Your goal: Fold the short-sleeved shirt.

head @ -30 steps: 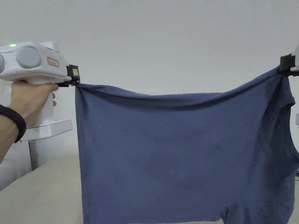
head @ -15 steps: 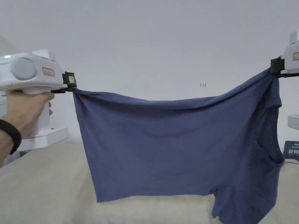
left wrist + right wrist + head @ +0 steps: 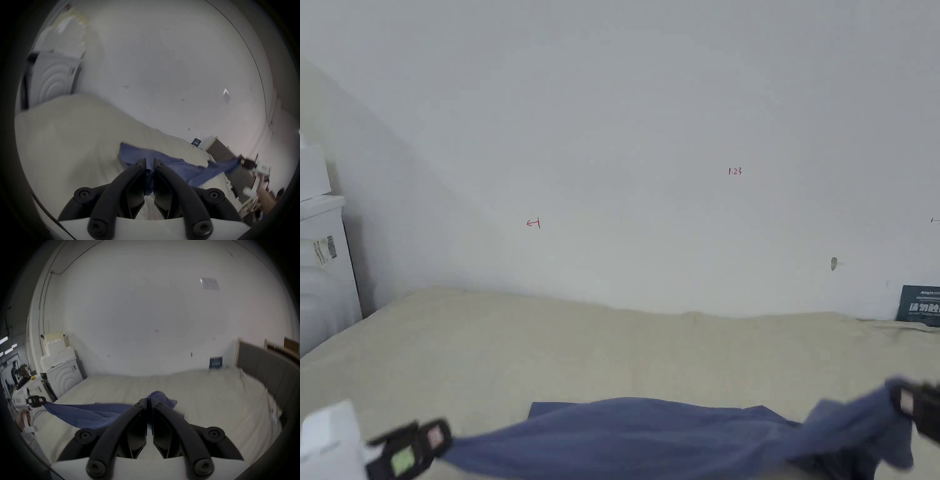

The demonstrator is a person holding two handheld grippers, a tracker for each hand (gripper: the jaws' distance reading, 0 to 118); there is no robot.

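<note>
The blue short-sleeved shirt (image 3: 650, 437) lies low over the beige bed (image 3: 550, 337), stretched between both grippers, its far edge resting flat on the sheet. My left gripper (image 3: 434, 440) sits at the lower left of the head view, shut on one end of the shirt. In the left gripper view the black jaws (image 3: 149, 160) pinch blue cloth (image 3: 178, 164). My right gripper (image 3: 909, 403) at the lower right edge is shut on the other, bunched end. In the right gripper view its jaws (image 3: 149, 400) clamp the bunched fabric (image 3: 158, 396), with the left gripper (image 3: 34, 400) farther off.
A white appliance (image 3: 319, 269) with boxes on top stands left of the bed. A grey headboard (image 3: 266, 368) runs along the bed's right side. A dark card (image 3: 919, 305) leans on the white wall at the back right.
Both grippers have dropped from chest height down to the bed, bringing the shirt from hanging spread in the air to lying low across the sheet. The shirt stays held at both ends.
</note>
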